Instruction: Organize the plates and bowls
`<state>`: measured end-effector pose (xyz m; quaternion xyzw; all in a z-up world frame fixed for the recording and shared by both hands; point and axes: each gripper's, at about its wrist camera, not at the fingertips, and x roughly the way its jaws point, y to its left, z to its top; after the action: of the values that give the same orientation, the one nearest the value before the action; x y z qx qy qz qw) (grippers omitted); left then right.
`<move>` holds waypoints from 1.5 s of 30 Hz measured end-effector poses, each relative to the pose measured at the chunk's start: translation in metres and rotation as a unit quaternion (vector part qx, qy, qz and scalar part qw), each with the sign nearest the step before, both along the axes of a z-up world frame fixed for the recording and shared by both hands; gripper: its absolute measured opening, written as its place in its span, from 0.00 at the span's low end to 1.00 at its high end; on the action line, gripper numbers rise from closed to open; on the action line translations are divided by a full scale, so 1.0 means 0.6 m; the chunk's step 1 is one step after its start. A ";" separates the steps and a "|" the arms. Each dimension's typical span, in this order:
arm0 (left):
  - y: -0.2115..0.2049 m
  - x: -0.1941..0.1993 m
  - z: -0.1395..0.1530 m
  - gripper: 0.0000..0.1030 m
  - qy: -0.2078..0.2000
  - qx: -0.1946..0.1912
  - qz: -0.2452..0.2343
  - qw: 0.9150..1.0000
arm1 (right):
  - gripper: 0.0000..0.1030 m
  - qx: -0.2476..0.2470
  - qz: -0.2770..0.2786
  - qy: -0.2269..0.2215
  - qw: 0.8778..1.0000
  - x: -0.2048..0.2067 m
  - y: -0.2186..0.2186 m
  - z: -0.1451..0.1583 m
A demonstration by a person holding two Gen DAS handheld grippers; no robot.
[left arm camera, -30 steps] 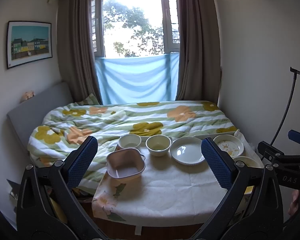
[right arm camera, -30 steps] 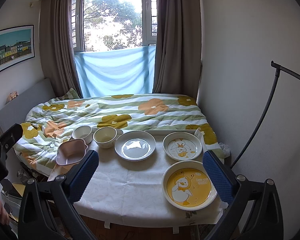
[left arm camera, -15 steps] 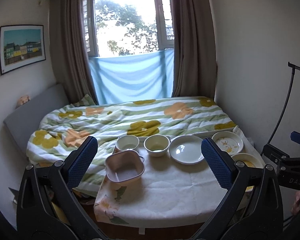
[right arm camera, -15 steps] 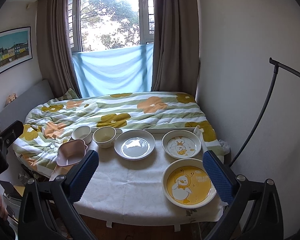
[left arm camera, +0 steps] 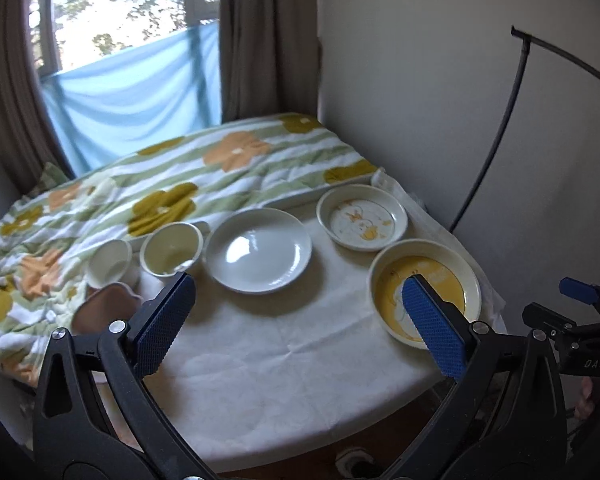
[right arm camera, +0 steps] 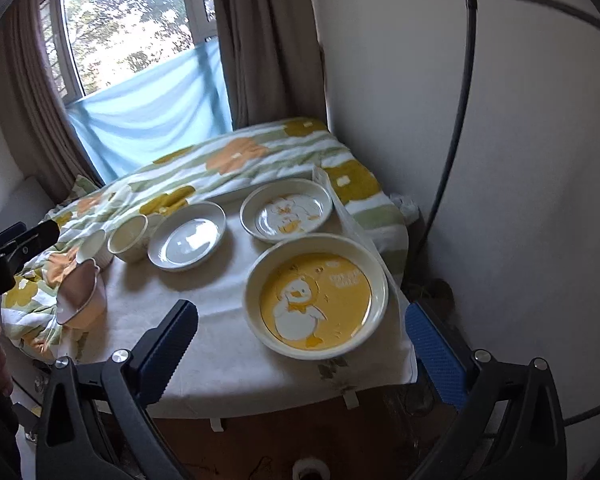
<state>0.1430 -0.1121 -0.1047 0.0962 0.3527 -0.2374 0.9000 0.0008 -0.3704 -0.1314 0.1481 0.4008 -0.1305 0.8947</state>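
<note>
Six dishes stand on the white-clothed bench (right arm camera: pixel 228 344), all of them with nothing inside. Nearest on the right is the large yellow duck plate (right arm camera: pixel 316 304), cream-rimmed, with a white duck painted on its yellow floor; in the left wrist view it shows as the same plate (left arm camera: pixel 424 284), partly behind a blue pad. Just beyond it, toward the far right, sits the smaller duck bowl (right arm camera: pixel 286 212), white inside with orange duck marks, near the plate but apart from it. To its left lies the plain white plate (right arm camera: pixel 186 236), glossy and bare. Left of that stands the cream bowl (right arm camera: pixel 129 238), close beside the plate's rim, and further left the small white bowl (right arm camera: pixel 94 248), its side ribbed. At the near left edge of the bench the pink bowl (right arm camera: pixel 80 292) sits tilted where the cloth meets the flowered quilt (right arm camera: pixel 236 156) of the bed behind.

The left hand-held gripper (left arm camera: pixel 300 320) is spread wide, with nothing between its blue pads, above the near middle of the bench. The right hand-held gripper (right arm camera: pixel 300 344) is likewise wide and holds nothing, its pads flanking the near side of the yellow duck plate without touching it.

A thin black stand (right arm camera: pixel 460 92) arches along the right wall.
</note>
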 end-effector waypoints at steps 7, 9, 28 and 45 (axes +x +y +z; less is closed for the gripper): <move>-0.130 0.116 -0.167 0.99 0.153 0.006 -0.106 0.982 | 0.99 0.102 -0.027 0.030 0.994 0.036 -0.102 -0.120; -0.151 0.135 -0.208 0.97 0.189 0.006 -0.123 0.974 | 0.82 0.137 -0.026 0.035 0.990 0.051 -0.122 -0.153; -0.230 0.214 -0.347 0.17 0.327 0.048 -0.191 0.924 | 0.17 0.221 -0.037 0.064 0.972 0.103 -0.218 -0.270; -0.243 0.200 -0.335 0.16 0.287 0.065 -0.218 0.930 | 0.13 0.210 -0.016 0.086 0.974 0.118 -0.220 -0.274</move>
<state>0.2629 -0.2580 -0.3056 0.1567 0.5814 -0.4215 0.6780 0.0716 -0.5022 -0.2959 0.3274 0.4923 -0.0694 0.8035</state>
